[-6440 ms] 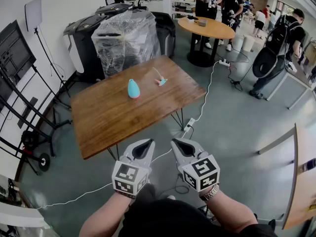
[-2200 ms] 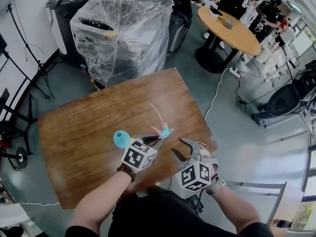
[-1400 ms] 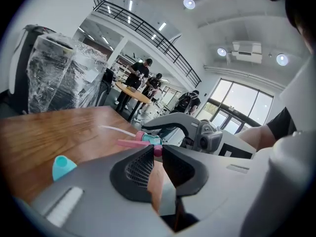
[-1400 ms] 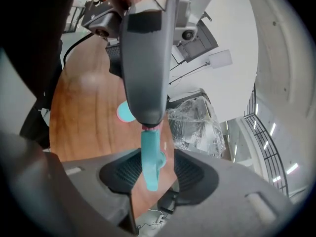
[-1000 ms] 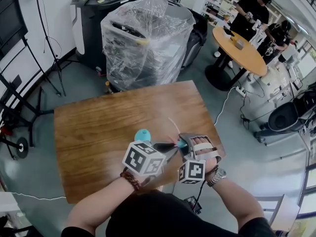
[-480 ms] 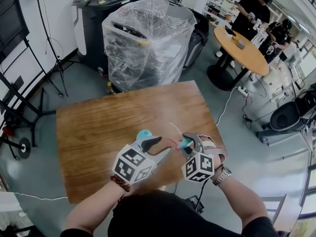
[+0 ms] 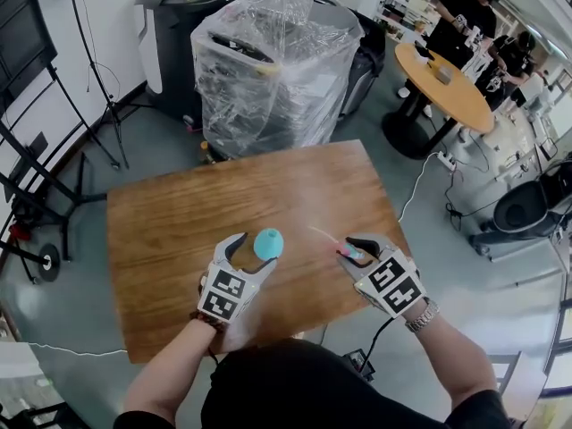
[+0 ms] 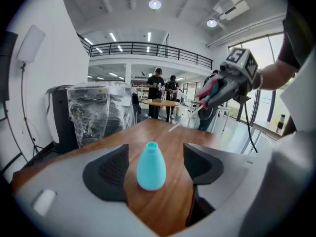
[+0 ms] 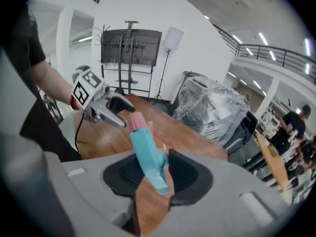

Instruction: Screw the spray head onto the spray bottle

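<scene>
The head view looks steeply down from above on the whole wooden bench (image 7: pixel 170 239). The left gripper view sits low and near, looking along the left tongs (image 8: pixel 153 169) across the bench. The right gripper view looks along the right tongs (image 9: pixel 154 174). Each gripper view sees the other tongs, and all three views share the bench top.

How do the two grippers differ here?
Left gripper: jaws just opened, standing apart around the teal pear-shaped bottle, not touching it. Right gripper: shut on the teal spray head with pink nozzle. The left is low by the wooden table; the right is raised above it. Both carry marker cubes.
</scene>
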`<state>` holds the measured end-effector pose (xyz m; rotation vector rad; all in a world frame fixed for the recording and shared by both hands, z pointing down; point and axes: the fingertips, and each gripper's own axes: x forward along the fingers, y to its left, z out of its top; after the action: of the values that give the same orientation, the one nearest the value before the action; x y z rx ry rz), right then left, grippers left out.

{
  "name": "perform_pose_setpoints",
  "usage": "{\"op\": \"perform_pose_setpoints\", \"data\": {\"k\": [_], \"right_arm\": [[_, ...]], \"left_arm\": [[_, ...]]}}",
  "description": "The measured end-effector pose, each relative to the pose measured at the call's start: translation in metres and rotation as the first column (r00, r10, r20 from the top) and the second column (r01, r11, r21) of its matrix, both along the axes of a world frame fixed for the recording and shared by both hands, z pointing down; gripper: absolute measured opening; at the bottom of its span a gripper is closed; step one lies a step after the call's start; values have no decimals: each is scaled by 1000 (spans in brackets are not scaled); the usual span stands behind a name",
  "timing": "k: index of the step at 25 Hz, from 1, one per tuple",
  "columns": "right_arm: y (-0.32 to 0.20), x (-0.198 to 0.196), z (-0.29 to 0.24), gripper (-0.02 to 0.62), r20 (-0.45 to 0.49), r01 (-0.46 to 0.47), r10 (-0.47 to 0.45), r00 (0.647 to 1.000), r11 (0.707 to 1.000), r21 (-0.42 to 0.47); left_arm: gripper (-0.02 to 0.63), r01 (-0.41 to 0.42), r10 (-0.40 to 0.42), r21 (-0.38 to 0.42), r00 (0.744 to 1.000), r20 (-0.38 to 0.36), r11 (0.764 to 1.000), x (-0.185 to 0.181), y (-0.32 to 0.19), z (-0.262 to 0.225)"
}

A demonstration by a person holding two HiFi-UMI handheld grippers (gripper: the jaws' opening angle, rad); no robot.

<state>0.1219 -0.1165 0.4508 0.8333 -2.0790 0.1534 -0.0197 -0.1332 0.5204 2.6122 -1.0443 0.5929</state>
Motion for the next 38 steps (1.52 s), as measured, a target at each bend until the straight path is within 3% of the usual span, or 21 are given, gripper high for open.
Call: {"op": "perform_pose_setpoints", "data": {"k": [5,15,19,24,28,33,38], "right_arm": [[3,-5,-15,120,148,-70,84,985,992,-101],[13,-14,-41,120,289,-82,151,945,968,-239],[14,-14,-47,120,292,-69,149,945,961,-267],[14,-15,-50,120,234,-20,75,969,973,-232],[17,-20,-51,120,167,52,-19,986,980,-194],[22,-31,-53,120,117,127,-107,987,975,-183],[27,-40,-47,120,118,164,-143,983,968,-192]], "left_arm": [[425,-36,48,-97,991,123,995,7,-9,68],[440,-69,94,-151,982,166,986,31,-29,121],[434,-66,89,-136,980,176,989,35,-34,127],[403,-94,119,-119,967,224,988,40,-34,127],[400,-135,150,-66,919,366,989,35,-29,119],[399,-187,164,-10,832,529,982,25,-31,105],[399,-249,185,11,747,639,968,22,-25,99]]}}
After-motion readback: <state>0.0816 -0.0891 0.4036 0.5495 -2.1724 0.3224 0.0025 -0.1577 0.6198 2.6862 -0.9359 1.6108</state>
